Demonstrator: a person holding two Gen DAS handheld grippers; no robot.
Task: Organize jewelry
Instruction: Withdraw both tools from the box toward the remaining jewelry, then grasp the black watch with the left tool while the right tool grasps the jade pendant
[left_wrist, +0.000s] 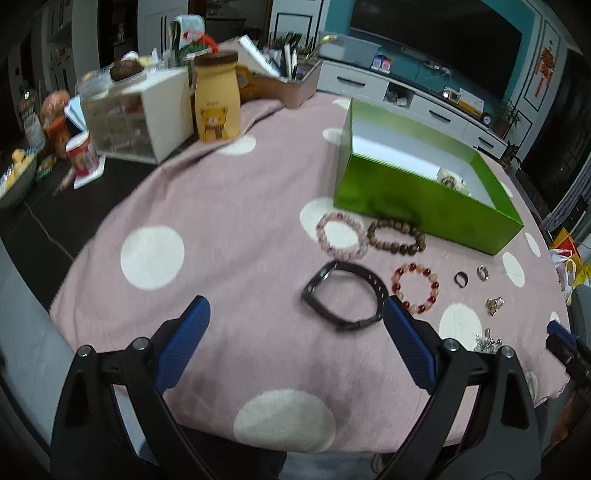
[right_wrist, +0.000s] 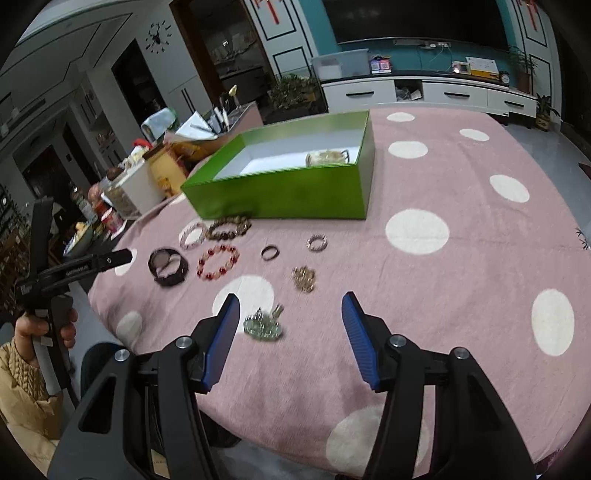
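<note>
A green box (left_wrist: 413, 199) (right_wrist: 280, 192) lies open on the pink dotted cloth with a light bracelet (left_wrist: 452, 181) (right_wrist: 327, 157) inside. In front of it lie a pink bead bracelet (left_wrist: 341, 236), a brown bead bracelet (left_wrist: 397, 236), a red bead bracelet (left_wrist: 415, 288) (right_wrist: 218, 262), a black watch (left_wrist: 341, 299) (right_wrist: 168, 266), two rings (right_wrist: 270, 253) (right_wrist: 317, 242), a gold piece (right_wrist: 303, 278) and a silver piece (right_wrist: 263, 323). My left gripper (left_wrist: 297, 314) is open just before the watch. My right gripper (right_wrist: 290, 306) is open over the silver piece.
At the cloth's far left stand a yellow bear jar (left_wrist: 216, 99), a white drawer organizer (left_wrist: 136, 114), a red cup (left_wrist: 83, 155) and a box of pens (left_wrist: 288, 81). The table edge runs close in front. A TV cabinet (right_wrist: 428, 92) stands behind.
</note>
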